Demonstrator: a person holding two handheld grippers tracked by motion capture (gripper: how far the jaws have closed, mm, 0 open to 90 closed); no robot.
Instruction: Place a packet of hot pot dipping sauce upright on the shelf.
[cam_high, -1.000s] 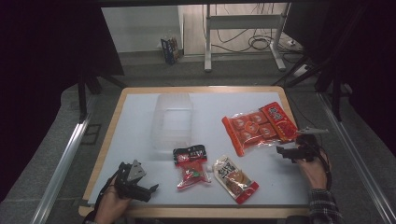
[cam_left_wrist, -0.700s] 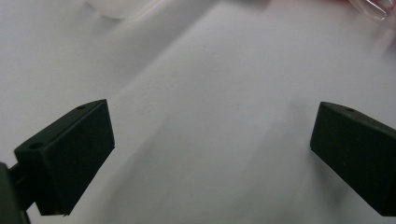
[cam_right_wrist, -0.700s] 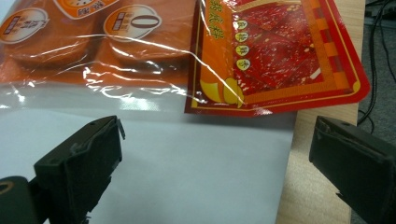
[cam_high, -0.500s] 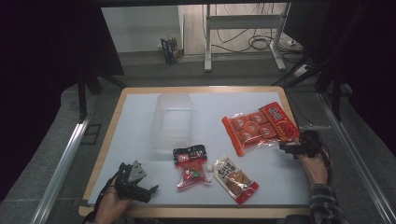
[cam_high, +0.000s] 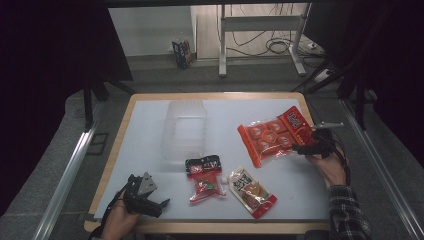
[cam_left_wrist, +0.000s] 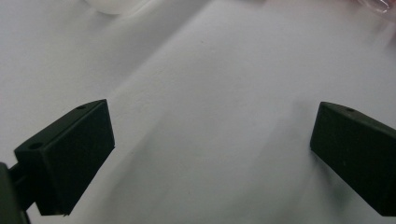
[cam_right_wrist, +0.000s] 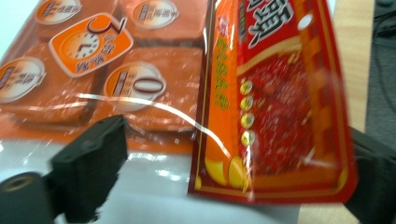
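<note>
Right gripper (cam_high: 306, 148) sits at the right side of the surface (cam_high: 150, 130), jaws pointing left at the big orange snack pack (cam_high: 272, 135). In the right gripper view the pack's red end flap (cam_right_wrist: 275, 102) lies between the jaws: one jaw lower left over the clear edge of the pack, the other at the far right edge, w/ the flap's bottom corner just by it. Jaws have just been closing a bit but are wide apart; pads not pressing on the pack as far as I can tell. Pack lies flat, near the right rim of the surface, angled.

Left gripper (cam_high: 159, 204) rests at the front left corner, held in the left hand (cam_high: 120, 220). Its own view: jaws spread wide, bare white surface between them.

Also on the surface: clear plastic box (cam_high: 184, 131) mid-back, small black-and-red packet (cam_high: 204, 179) in front of it, another red-edged packet (cam_high: 251, 191) just right of that, apart from both grippers.
</note>
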